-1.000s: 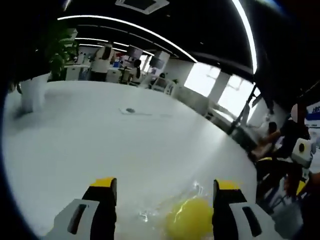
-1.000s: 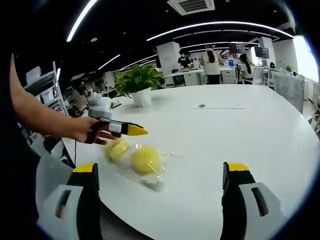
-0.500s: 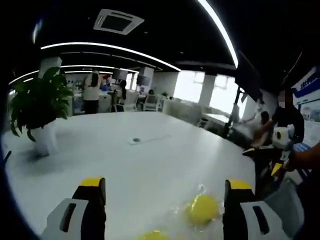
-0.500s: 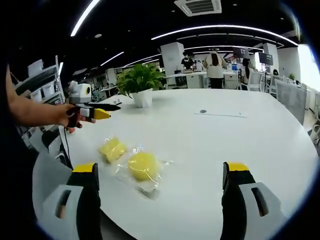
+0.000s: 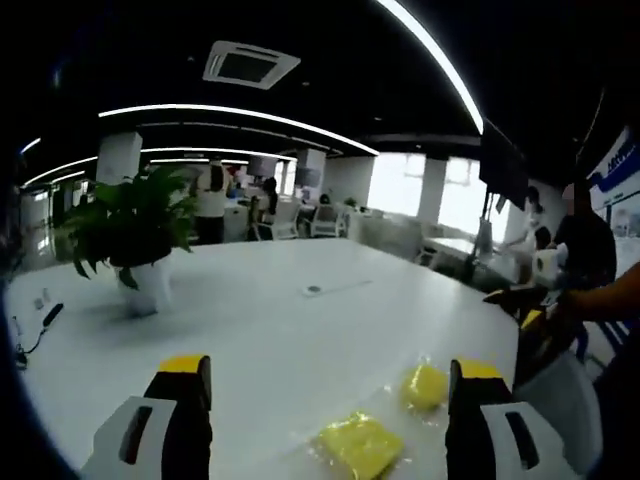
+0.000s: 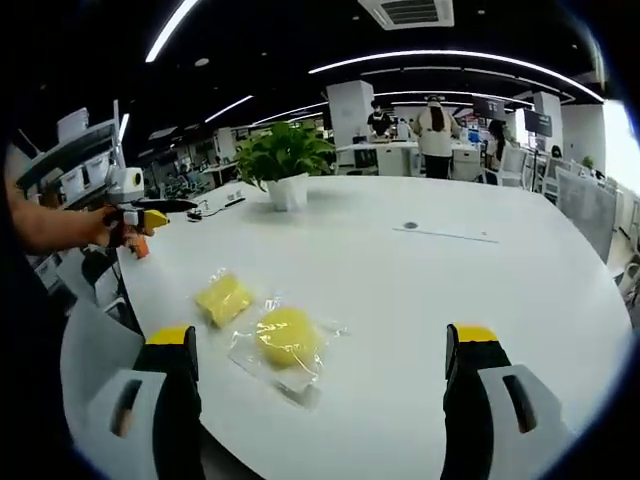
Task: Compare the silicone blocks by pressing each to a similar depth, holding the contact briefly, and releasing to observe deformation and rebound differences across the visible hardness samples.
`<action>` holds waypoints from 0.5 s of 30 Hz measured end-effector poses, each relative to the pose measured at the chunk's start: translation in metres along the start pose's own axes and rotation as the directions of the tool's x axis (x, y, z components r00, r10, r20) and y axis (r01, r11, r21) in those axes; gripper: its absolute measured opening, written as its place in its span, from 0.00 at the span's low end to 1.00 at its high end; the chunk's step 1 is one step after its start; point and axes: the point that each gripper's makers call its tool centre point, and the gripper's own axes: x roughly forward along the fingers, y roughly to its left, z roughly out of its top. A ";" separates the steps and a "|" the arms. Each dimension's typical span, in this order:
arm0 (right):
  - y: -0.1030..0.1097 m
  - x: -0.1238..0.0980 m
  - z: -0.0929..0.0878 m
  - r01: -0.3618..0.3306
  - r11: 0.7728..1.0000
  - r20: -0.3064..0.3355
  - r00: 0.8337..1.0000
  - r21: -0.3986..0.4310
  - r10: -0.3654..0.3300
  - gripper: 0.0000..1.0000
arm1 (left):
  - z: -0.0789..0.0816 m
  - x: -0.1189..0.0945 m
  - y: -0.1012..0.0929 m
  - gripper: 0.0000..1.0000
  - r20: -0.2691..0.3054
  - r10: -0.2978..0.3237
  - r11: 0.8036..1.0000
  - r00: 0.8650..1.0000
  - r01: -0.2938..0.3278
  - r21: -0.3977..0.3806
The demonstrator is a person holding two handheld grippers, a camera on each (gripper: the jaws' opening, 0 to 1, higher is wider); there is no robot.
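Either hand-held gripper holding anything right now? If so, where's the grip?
Nothing held. Both hand-held grippers are open and off the table; the square yellow block and the round one lie untouched in their clear wrappers.

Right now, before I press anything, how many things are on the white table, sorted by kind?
Yellow silicone blocks in clear wrap: 2, a square block and a round block
Potted plant: 1
Total on the table: 3
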 end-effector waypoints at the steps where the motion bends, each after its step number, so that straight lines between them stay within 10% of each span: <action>1: 0.001 0.000 0.000 0.000 1.000 0.000 1.000 0.001 0.000 0.97 | 0.000 -0.003 0.002 1.00 0.005 0.006 1.000 1.000 -0.006 -0.009; 15: 0.014 -0.008 -0.012 -0.007 1.000 0.025 1.000 -0.006 0.007 0.97 | -0.036 -0.049 0.022 1.00 -0.014 0.058 0.998 0.998 -0.059 -0.017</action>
